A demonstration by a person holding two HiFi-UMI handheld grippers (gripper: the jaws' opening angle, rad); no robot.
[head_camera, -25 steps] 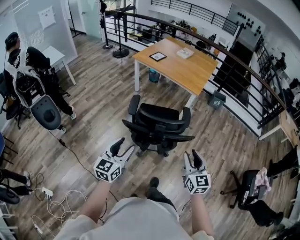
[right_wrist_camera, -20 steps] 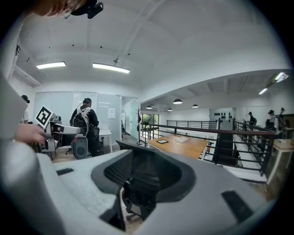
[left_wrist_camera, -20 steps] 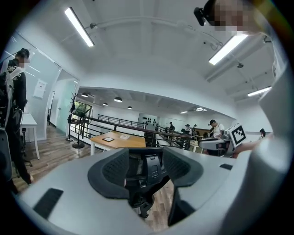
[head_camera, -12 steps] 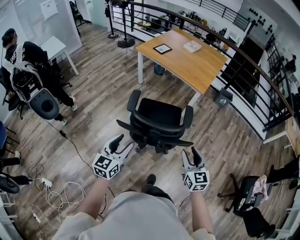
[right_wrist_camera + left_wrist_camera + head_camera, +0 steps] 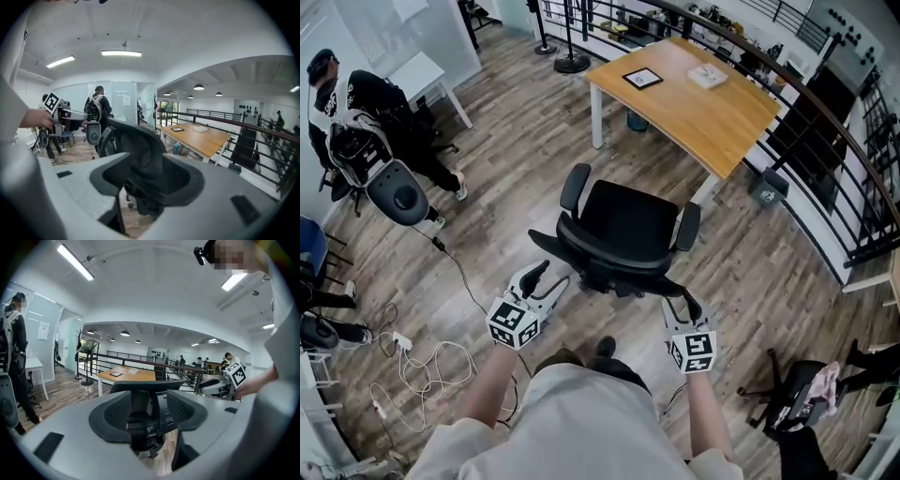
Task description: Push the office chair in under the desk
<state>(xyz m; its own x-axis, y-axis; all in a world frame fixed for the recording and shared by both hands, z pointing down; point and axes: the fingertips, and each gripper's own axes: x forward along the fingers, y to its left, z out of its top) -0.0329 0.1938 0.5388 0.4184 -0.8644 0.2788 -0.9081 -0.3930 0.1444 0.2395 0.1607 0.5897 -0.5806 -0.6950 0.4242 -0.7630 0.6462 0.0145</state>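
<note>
Left gripper point(image 5: 546, 279): jaws apart, nothing clamped, just short of left end of backrest.

Office chair point(image 5: 623, 220): ahead of and between both grippers, back toward them, seat facing away toward desk point(image 5: 703, 103) beyond. Well apart from desk. Long axis of backrest crosswise, from one gripper to other.

Right gripper point(image 5: 682, 305): jaws apart, just been opening; right corner of backrest between them, not pinched.

Best: bear on backrest top, evenly either side of centre. Push level, equal force each side, else likely swivel. Aim at gap between desk legs.
</note>
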